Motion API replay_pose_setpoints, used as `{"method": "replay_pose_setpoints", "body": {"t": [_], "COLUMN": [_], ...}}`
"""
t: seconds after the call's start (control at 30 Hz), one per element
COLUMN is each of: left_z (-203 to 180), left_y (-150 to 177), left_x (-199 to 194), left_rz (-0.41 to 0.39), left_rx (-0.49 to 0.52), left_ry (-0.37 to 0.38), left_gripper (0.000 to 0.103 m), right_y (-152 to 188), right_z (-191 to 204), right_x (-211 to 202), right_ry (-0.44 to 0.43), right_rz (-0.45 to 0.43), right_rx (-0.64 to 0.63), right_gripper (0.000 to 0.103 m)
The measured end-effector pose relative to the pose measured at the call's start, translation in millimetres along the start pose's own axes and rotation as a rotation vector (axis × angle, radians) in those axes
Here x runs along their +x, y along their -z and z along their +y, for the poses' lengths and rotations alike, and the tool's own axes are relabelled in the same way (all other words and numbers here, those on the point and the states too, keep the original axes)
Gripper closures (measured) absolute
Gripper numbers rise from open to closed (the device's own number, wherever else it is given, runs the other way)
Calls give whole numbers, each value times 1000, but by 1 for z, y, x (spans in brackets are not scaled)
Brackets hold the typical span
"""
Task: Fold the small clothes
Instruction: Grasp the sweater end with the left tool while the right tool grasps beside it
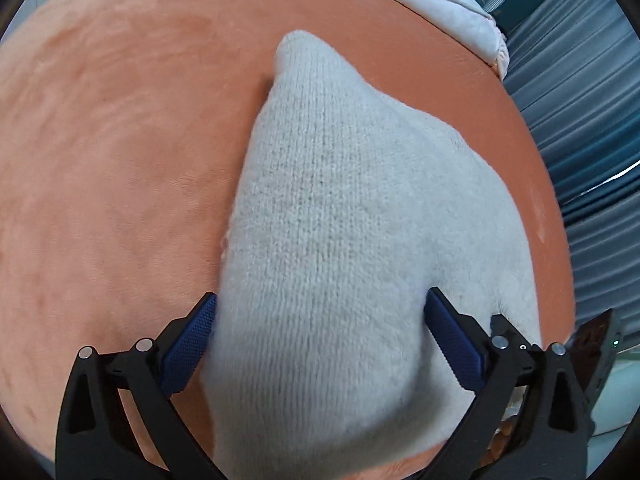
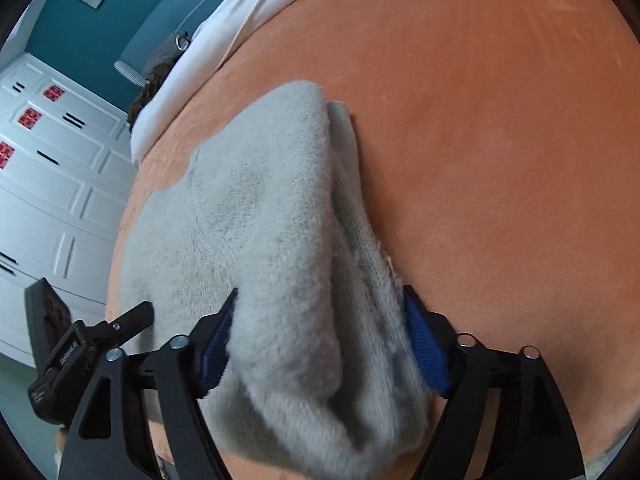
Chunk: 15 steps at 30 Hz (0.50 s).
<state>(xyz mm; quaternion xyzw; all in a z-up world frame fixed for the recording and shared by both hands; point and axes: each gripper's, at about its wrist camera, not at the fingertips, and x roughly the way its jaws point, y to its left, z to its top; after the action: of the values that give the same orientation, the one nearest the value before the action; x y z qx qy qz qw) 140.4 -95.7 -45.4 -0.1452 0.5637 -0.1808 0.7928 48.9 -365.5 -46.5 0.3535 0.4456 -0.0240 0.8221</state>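
Although the orange blanket (image 1: 120, 140) fills most of both views as the work surface, the thing that matters is the pale grey knitted garment (image 1: 340, 220) lying on it, near the blanket's far edge where white bedding (image 1: 452, 4) shows. Seen from the left wrist, the knit rises in a broad hump from between the fingers to a point farther out on the blanket; seen from the right wrist, one thick layer is doubled over a thinner one beneath, with a seam-like gap running along the overlap. That suggests a first fold is at least under way, though whether it is squared up, or how many folds remain, cannot be judged from here, since the garment's near end is hidden under both tools. The left gripper (image 1: 320, 312) has its blue pads spread wide on either side of the fabric, which bulges between them; whether they press it cannot be told. The right gripper (image 2: 320, 308) likewise straddles the doubled cloth with its jaws apart. Flattening and a final tidy fold appear left to do.
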Motion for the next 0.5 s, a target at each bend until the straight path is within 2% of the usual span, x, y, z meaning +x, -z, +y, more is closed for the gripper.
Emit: {"method": "replay_pose_setpoints", "body": {"t": [0.1, 0.17, 0.2, 0.27, 0.3, 0.37, 0.43, 0.5], "left_z": [9, 5, 2, -6, -10, -24, -39, -56], "left_y": [-3, -5, -4, -3, -1, 1, 4, 12], "left_x": [12, 13, 12, 4, -2, -18, -35, -52], "left_rz": [17, 26, 28, 25, 21, 5, -15, -32], "left_rx": [-51, -27, -10, 21, 42, 104, 161, 221], "left_ry": [80, 108, 99, 90, 83, 64, 46, 32], "left_gripper": [5, 11, 15, 36, 40, 50, 52, 52], "right_y": [-2, -5, -6, -9, -11, -13, -10, -2], "right_z": [7, 16, 20, 26, 29, 34, 44, 55], "right_x": [10, 17, 20, 23, 21, 7, -14, -35], "right_ry": [-7, 11, 13, -15, -23, -42, -64, -46], "right_rz": [-7, -7, -5, 20, 14, -8, -41, -75], "right_rx": [-21, -59, -70, -46, -29, -34, -49, -75], "right_gripper": [15, 17, 27, 46, 59, 66, 68, 68]}}
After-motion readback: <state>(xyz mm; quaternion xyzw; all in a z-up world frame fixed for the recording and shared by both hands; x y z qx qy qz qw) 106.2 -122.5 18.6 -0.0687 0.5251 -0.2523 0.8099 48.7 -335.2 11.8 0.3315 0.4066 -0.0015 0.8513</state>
